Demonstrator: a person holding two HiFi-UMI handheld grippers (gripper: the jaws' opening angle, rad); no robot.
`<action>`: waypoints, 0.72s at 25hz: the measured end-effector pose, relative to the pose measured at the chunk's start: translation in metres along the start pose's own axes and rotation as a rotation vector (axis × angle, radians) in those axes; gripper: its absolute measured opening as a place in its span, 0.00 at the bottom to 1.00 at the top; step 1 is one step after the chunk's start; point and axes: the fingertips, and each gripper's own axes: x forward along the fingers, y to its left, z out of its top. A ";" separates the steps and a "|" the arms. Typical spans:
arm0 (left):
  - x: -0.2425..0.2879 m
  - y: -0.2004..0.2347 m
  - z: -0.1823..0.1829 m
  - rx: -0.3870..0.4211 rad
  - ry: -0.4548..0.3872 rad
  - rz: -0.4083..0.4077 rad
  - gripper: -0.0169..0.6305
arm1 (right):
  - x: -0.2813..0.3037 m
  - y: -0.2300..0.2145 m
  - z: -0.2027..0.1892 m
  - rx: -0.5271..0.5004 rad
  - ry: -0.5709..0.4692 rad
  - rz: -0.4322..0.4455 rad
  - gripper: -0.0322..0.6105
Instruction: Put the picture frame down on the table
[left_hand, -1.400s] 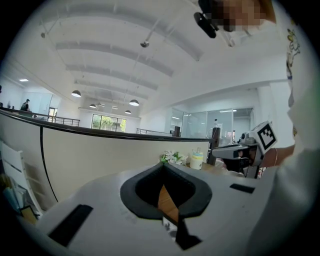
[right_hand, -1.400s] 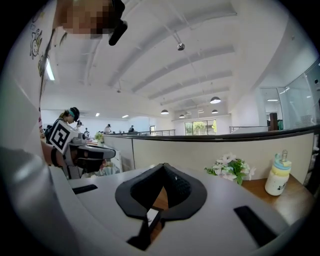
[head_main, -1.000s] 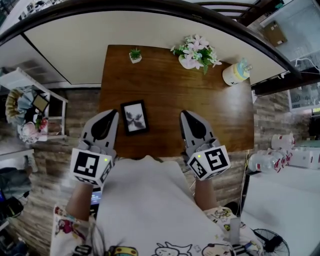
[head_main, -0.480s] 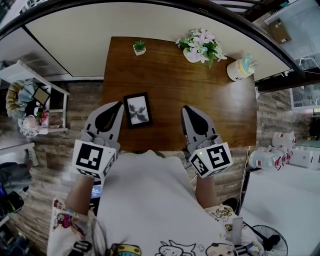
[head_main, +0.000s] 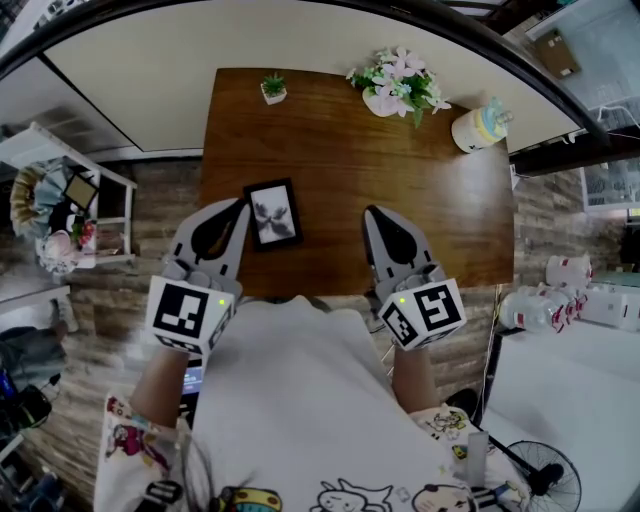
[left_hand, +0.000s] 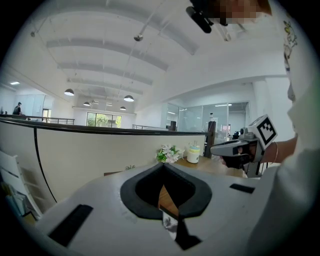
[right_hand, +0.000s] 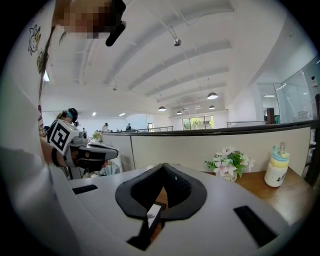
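A black picture frame (head_main: 271, 214) with a grey plant print sits on the brown wooden table (head_main: 430, 210), near its front left edge. I cannot tell whether it stands or lies flat. My left gripper (head_main: 238, 205) is shut and empty, with its tip just left of the frame and apart from it. My right gripper (head_main: 373, 213) is also shut and empty, over the table's front edge further right. In the left gripper view, a sliver of the frame (left_hand: 171, 223) shows through the slit of the left gripper (left_hand: 163, 167). The right gripper (right_hand: 162, 166) points across the table.
At the back of the table stand a small potted plant (head_main: 272, 86), a pink vase of flowers (head_main: 397, 88) and a yellow and blue bottle (head_main: 476, 126). A white shelf unit (head_main: 70, 200) stands on the floor at left. A white table with bottles (head_main: 545, 300) stands at right.
The head view has shifted slightly. Both grippers stay shut and keep their places at the table's front edge. The left one sits a touch nearer the frame.
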 end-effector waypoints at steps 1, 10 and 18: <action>0.000 0.000 0.000 -0.001 0.002 0.001 0.03 | 0.000 -0.001 0.000 0.003 0.000 -0.001 0.05; 0.001 0.001 -0.001 0.000 0.005 0.010 0.03 | 0.000 -0.006 0.000 0.012 -0.003 -0.009 0.05; 0.001 0.003 -0.002 0.008 0.010 0.014 0.03 | 0.002 -0.007 -0.001 0.019 0.000 -0.004 0.05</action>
